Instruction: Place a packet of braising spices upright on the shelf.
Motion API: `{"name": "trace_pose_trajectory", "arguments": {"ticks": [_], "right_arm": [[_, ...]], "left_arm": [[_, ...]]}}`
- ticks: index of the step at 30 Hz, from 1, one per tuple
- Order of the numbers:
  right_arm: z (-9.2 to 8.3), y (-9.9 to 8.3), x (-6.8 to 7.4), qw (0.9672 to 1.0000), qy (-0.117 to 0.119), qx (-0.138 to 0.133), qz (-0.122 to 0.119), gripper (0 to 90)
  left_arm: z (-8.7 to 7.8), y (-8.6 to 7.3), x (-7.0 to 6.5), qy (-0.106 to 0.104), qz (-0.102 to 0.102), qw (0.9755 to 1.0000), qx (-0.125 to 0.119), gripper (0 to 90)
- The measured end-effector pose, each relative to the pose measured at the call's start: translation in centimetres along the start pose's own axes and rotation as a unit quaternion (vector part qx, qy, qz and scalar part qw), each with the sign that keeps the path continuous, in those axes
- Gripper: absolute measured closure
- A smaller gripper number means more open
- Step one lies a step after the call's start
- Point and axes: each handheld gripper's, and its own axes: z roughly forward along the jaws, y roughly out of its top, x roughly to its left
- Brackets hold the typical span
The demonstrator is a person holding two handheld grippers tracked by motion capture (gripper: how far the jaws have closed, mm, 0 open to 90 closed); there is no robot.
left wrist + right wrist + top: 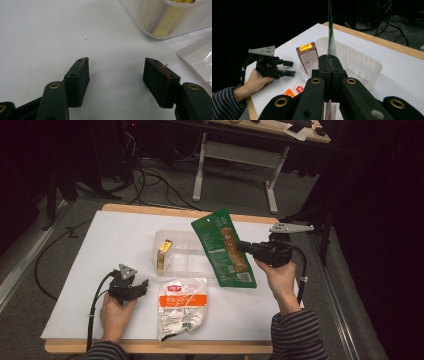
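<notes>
My left gripper (142, 284) rests low on the white table (100, 250), with my left hand (116, 314) behind it. Its jaws are released and stand apart, with only bare table surface between them. Ahead of these jaws and a little to their right, in the left gripper view, I see the wall of the clear plastic tray (160, 22). At the right side of the jaws, just beside the right one, is the corner of the white and orange pouch (197, 60). In the high view this pouch (182, 307) lies flat on the table, to the right of my left gripper and not touching it.

The tray (187, 265) is beyond the pouch, between my two grippers. Inside it, at its left end, a small brown and yellow box (164, 254) stands upright.

My right gripper (242, 246) is lifted above the table in my right hand (280, 277). Its jaws are clenched on the right edge of the green packet (225, 249), which hangs in the air over the right end of the tray, tilted. In the right gripper view the packet (330, 30) rises edge-on as a thin green line from between the jaws, and the tray (362, 62) and the box (307, 57) are below and beyond them.
</notes>
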Motion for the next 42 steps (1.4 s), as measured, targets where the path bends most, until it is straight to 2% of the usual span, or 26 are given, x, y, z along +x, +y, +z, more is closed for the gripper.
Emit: {"name": "trace_pose_trajectory", "arguments": {"ticks": [3,9,24,25,30,34,39,42], "right_arm": [[0.8,0.8,-0.1,1.0000,0.000,0.003,-0.003,90.0],[2.4,1.9,-0.9,0.9999,0.004,0.004,0.009,90.0],[6.8,4.3,-2.1,0.9997,-0.018,0.004,0.015,90.0],[7.6,4.3,-2.3,0.9996,-0.022,0.004,0.015,90.0],[8.8,3.4,-2.7,0.9991,-0.040,0.009,0.007,90.0],[9.5,2.1,-3.1,0.9977,-0.054,0.040,0.005,90.0],[8.9,1.1,-3.5,0.9977,-0.052,0.042,0.015,90.0],[8.5,1.0,-3.2,0.9969,-0.061,0.049,0.006,90.0]], "left_arm": [[0.0,0.0,0.0,0.000,0.000,1.0000,0.000,38.5],[0.0,0.0,0.0,0.000,0.000,1.0000,0.000,38.5],[0.0,0.0,-0.1,0.001,0.002,1.0000,0.001,38.4],[0.0,0.0,-0.1,0.001,0.002,1.0000,0.001,38.4],[0.0,0.0,-0.1,0.002,0.002,1.0000,0.000,38.3],[0.0,0.0,-0.1,0.002,0.002,1.0000,0.001,38.2],[0.0,0.0,-0.1,0.003,0.002,1.0000,0.000,38.0],[0.0,0.0,-0.1,0.004,0.002,1.0000,0.000,38.0]]}}
